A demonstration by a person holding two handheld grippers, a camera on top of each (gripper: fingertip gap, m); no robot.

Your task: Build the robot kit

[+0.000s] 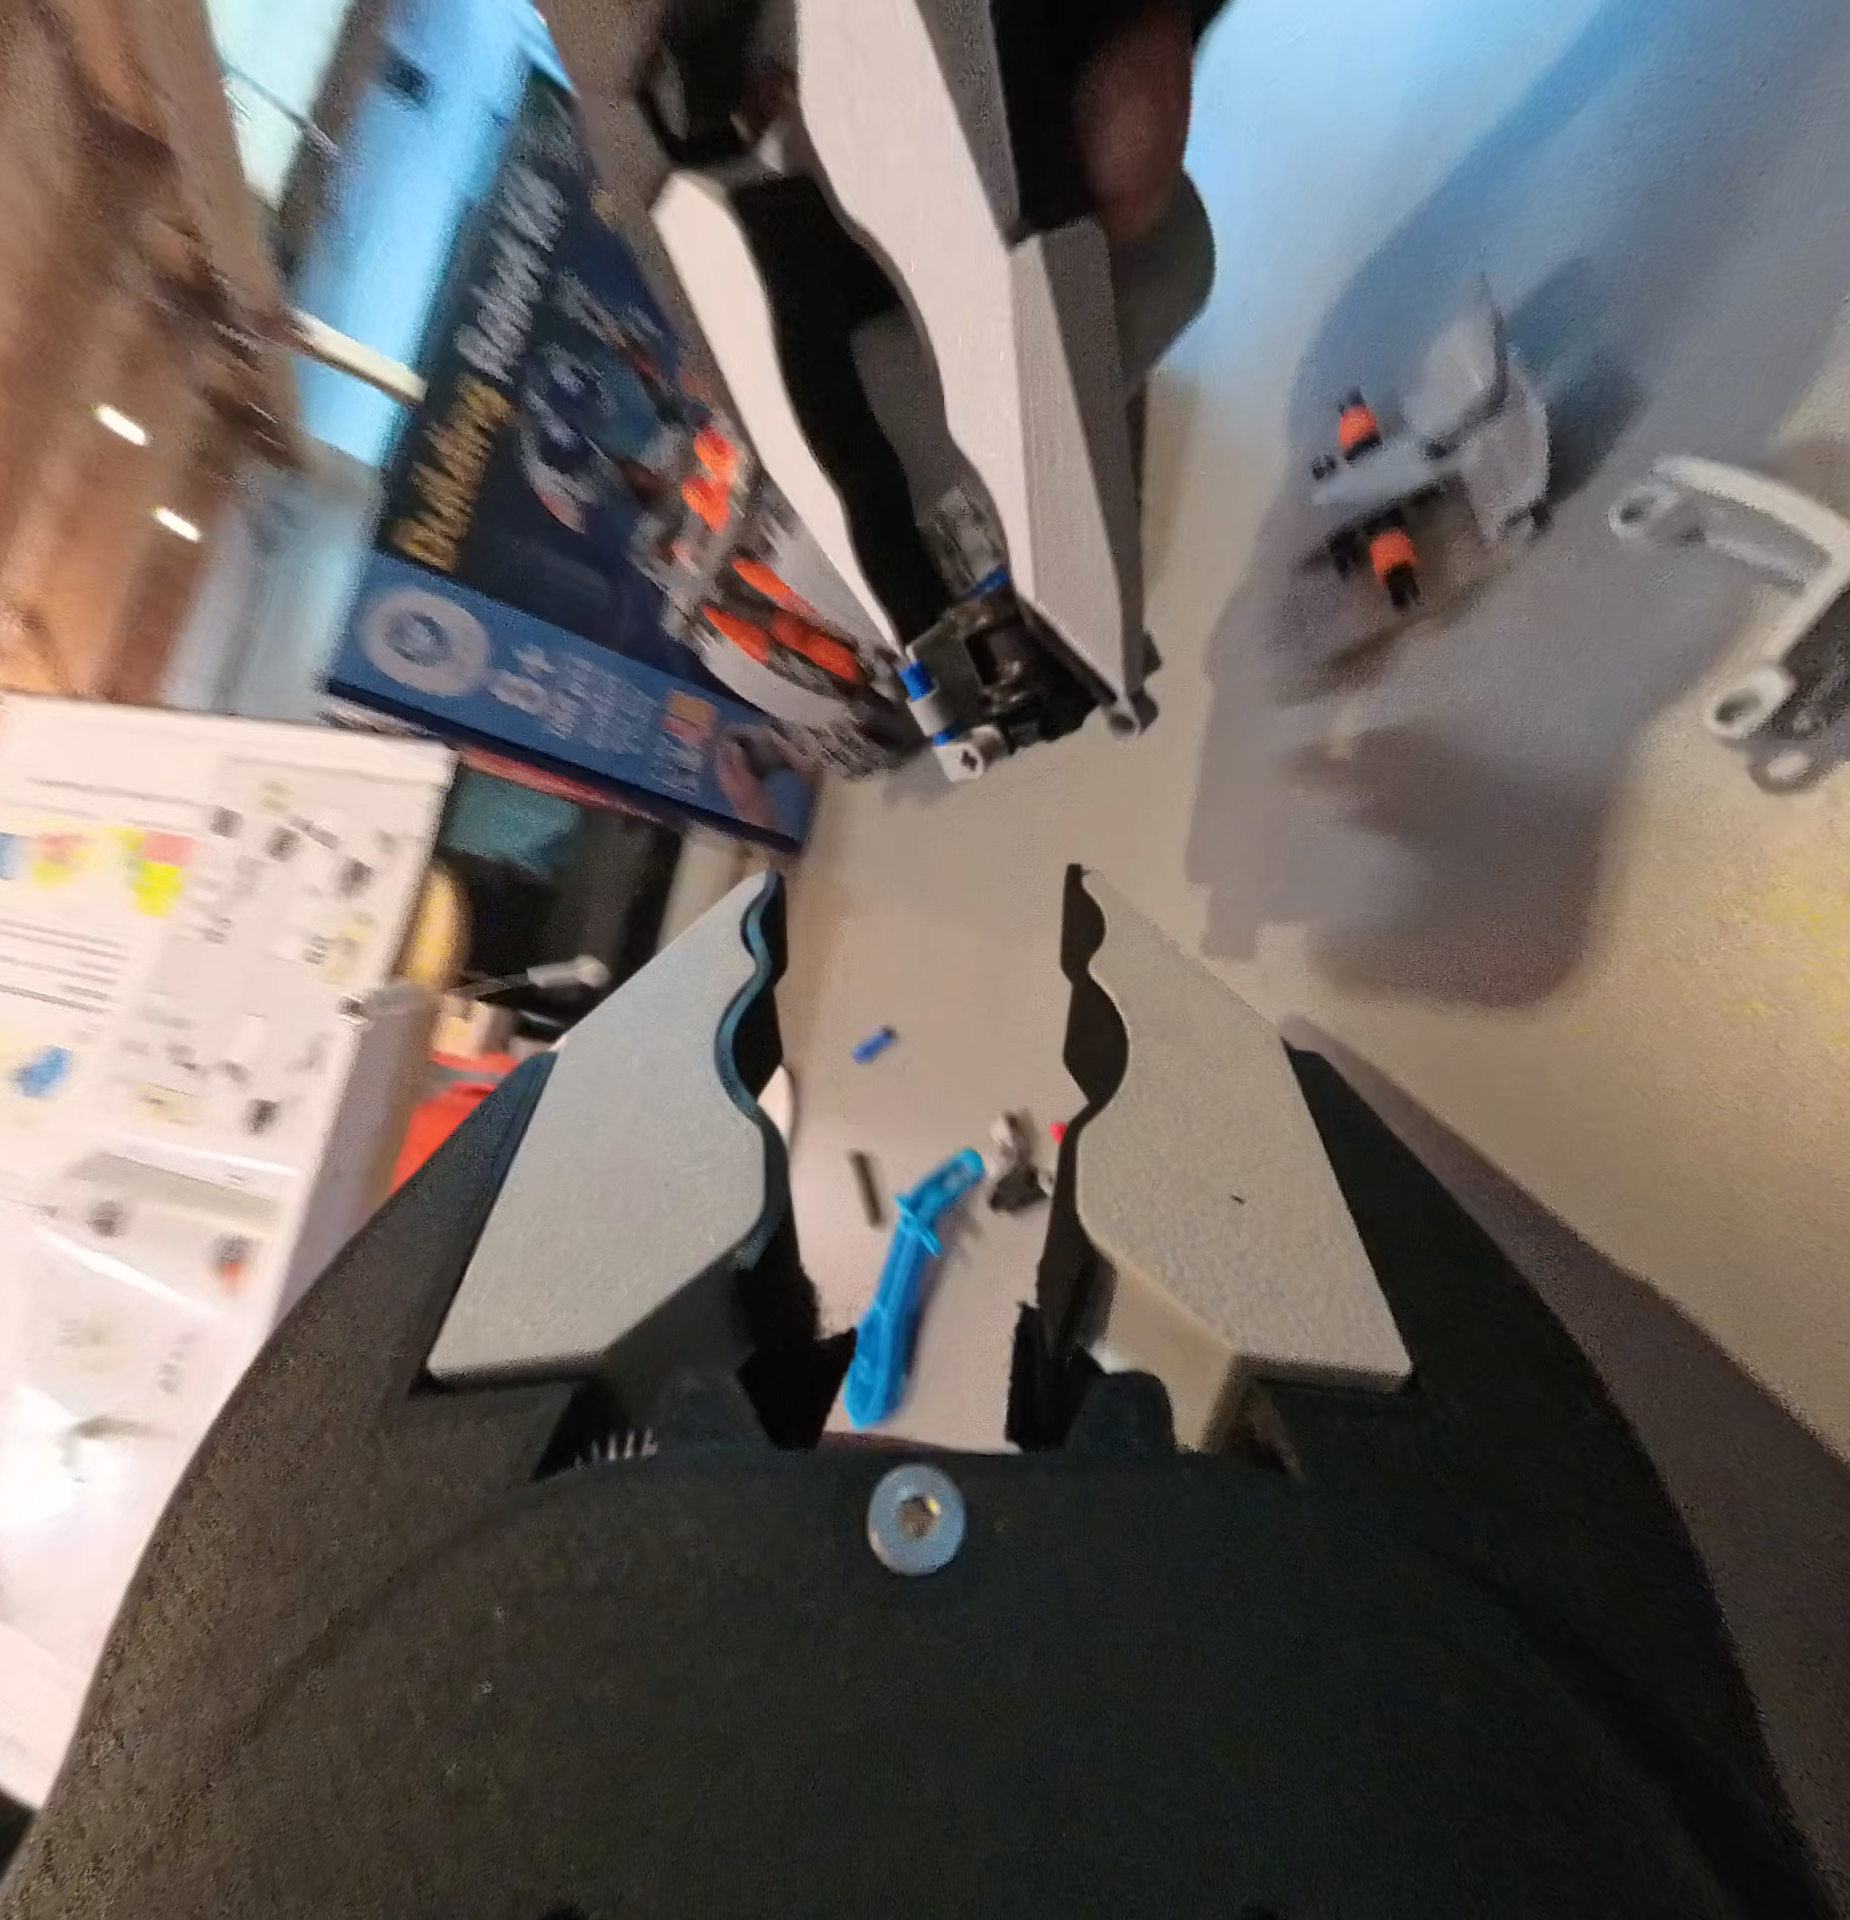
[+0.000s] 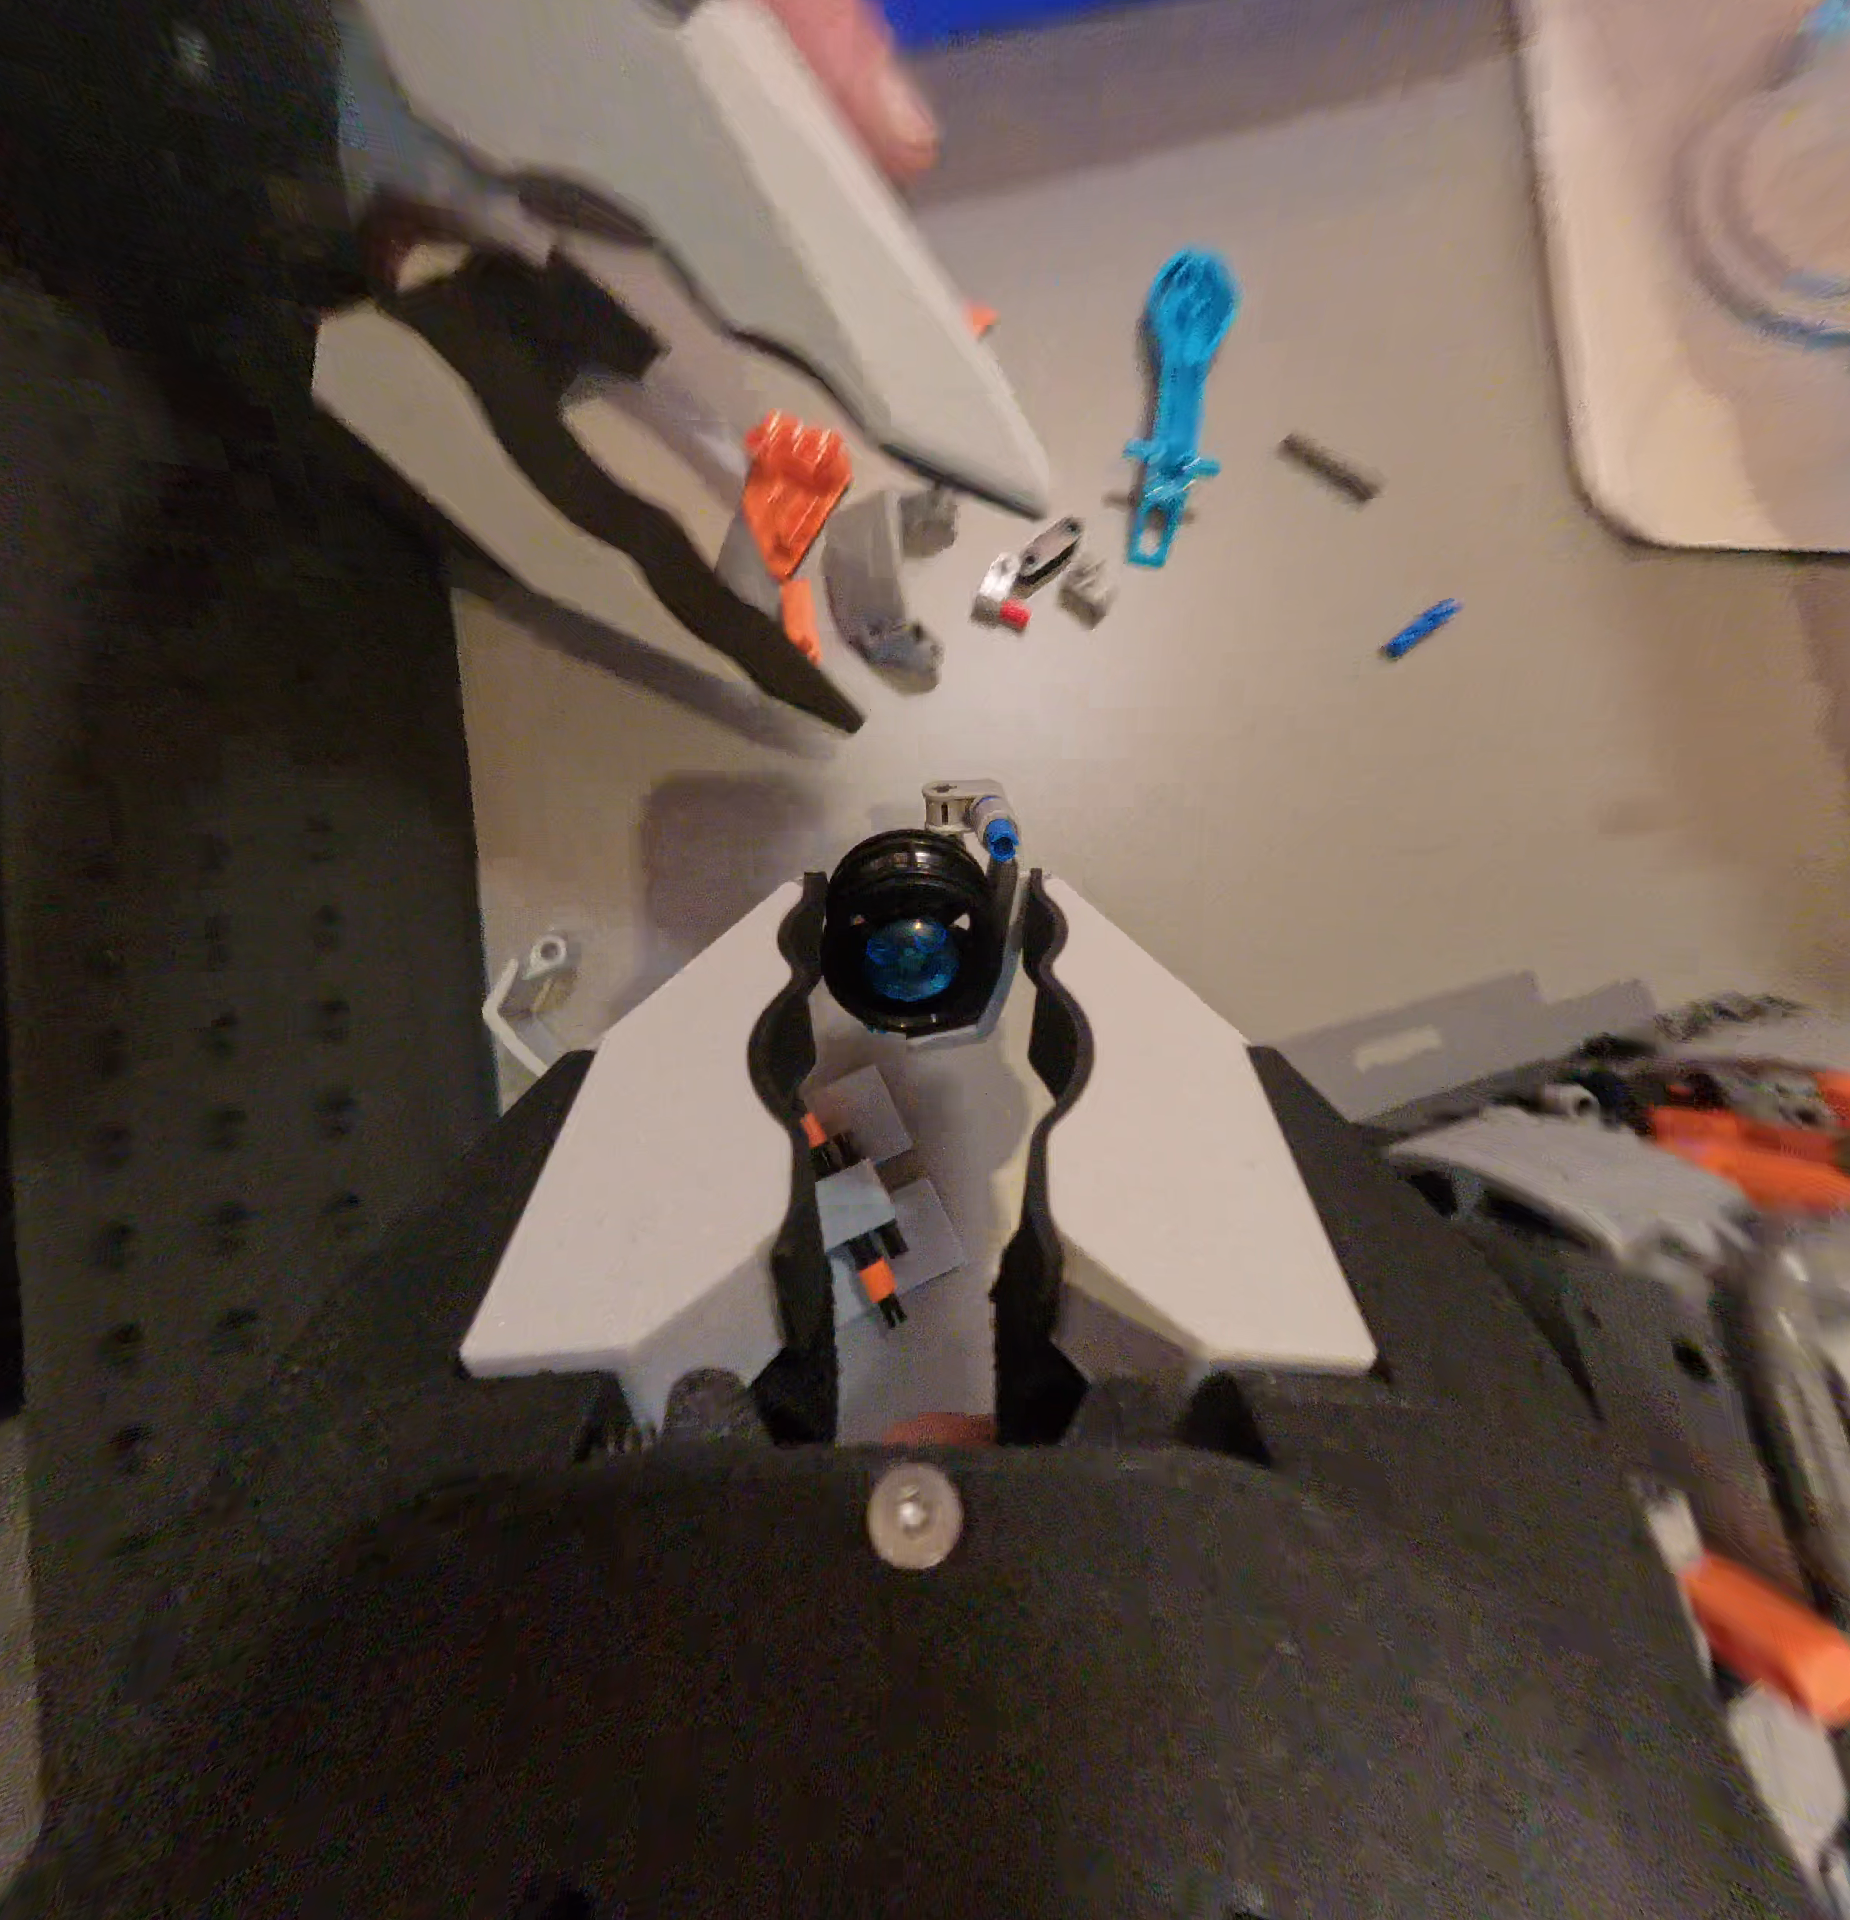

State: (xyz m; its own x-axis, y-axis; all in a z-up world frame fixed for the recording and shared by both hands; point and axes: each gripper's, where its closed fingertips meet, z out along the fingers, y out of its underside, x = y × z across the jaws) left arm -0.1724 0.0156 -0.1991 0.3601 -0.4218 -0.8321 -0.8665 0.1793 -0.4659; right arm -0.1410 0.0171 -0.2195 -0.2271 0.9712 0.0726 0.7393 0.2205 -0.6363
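1. Black rubber and translucent blue: a small wheel piece [image 2: 905, 951], with a grey connector and a blue peg at its top, sits at the centre of the right wrist view. The right gripper [image 2: 921, 883] has its jaws clenched on it at the very tips.
2. That hold looks slight to me. Only the foremost part of the jaws meets the wheel piece, so I judge that steady pressure and a slow wrist matter.
3. Seen between the same jaws, lower down, a grey and orange sub-assembly [image 2: 869, 1205] lies on the pale tabletop [image 2: 1316, 831], apart from the wheel piece.
4. The left gripper [image 1: 921, 883] has its jaws spread and empty. It hangs above the tabletop and touches nothing.
5. Through its gap, at lower centre of the left wrist view, a blue plastic tool [image 1: 900, 1278] shows, with a small blue pin [image 1: 874, 1042] near it.
6. At upper left of that view a printed blue box [image 1: 547, 540] stands, and a white instruction sheet [image 1: 173, 935] fills the left edge.
7. In the upper left of the right wrist view, an orange piece [image 2: 791, 488] lies beside small grey parts, close under the left gripper's tips.
8. Both views are blurred, so fine contact is hard to tell.
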